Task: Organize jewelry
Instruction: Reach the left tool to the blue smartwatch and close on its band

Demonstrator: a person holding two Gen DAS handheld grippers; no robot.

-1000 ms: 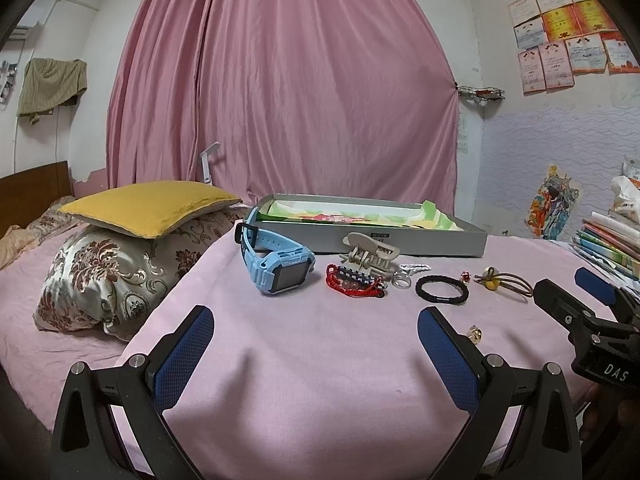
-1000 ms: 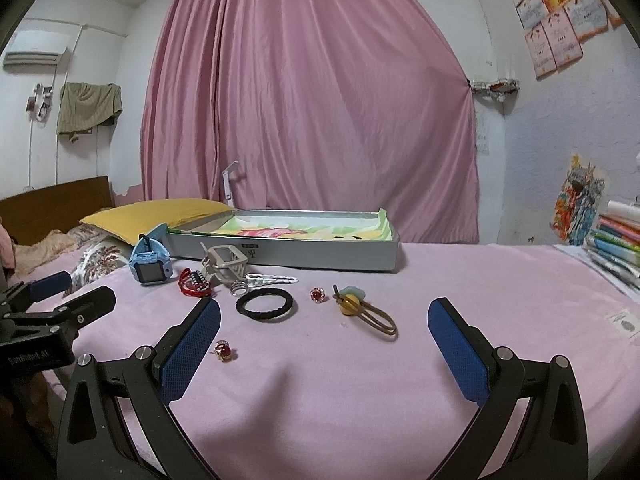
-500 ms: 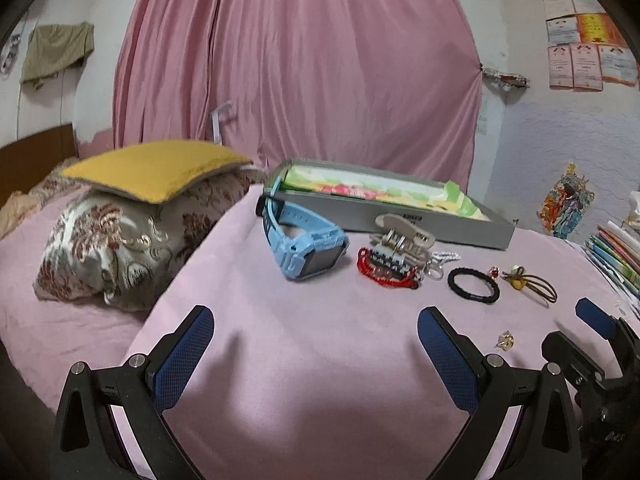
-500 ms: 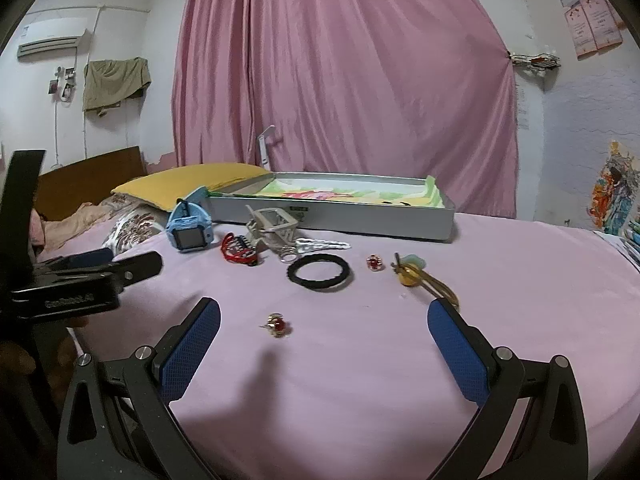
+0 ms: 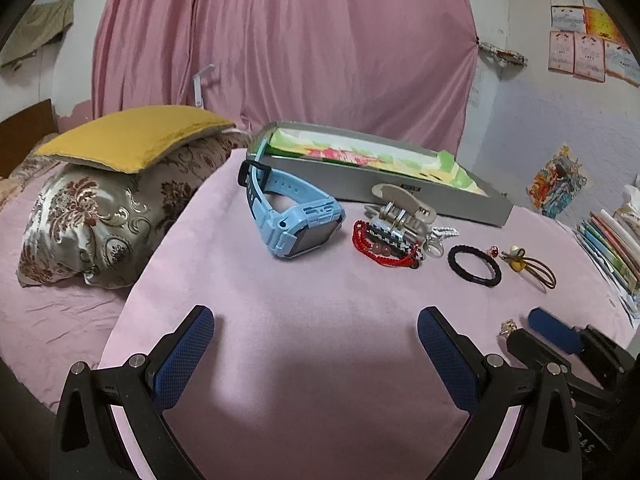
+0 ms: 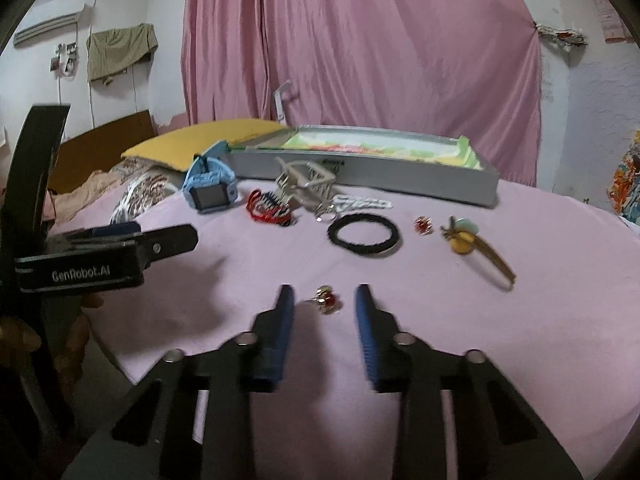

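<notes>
Jewelry lies on a pink cloth before a grey box (image 5: 400,196) (image 6: 360,174): a blue watch (image 5: 296,216) (image 6: 210,190), red bracelet (image 5: 380,246) (image 6: 266,210), beige hair claw (image 5: 402,204), black hair tie (image 5: 474,266) (image 6: 364,236), small red earring (image 6: 423,225), yellow-bead hair tie (image 5: 528,266) (image 6: 476,250). A gold ring with a red stone (image 6: 327,300) (image 5: 507,326) sits between the narrowed fingers of my right gripper (image 6: 325,300), untouched. My left gripper (image 5: 316,334) is open and empty near the front edge.
A yellow cushion on a patterned pillow (image 5: 104,192) lies at the left on the bed. Stacked books (image 5: 612,248) stand at the right edge. A pink curtain (image 5: 280,48) hangs behind. The left gripper's body (image 6: 104,256) shows at the left of the right wrist view.
My right gripper moved forward and down to the ring and its fingers narrowed around it. My left gripper moved closer to the items, staying open.
</notes>
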